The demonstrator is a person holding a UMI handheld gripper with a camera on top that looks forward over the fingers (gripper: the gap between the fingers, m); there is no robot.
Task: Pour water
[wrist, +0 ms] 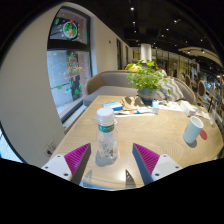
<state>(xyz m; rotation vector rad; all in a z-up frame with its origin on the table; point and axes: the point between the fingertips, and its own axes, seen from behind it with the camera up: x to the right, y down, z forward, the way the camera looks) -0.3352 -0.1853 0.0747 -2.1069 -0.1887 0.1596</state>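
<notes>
Magenta pads line my two fingers (105,163), which are spread wide and hold nothing. Between them, with a gap on each side, a clear plastic water bottle with a white cap (105,139) stands upright on the pale wooden table (150,130). Further off to the right stands a white paper cup (192,129). Beyond, a leafy green plant in a pot (147,78). I judge that pouring has not begun: the bottle is still capped and ungrasped.
</notes>
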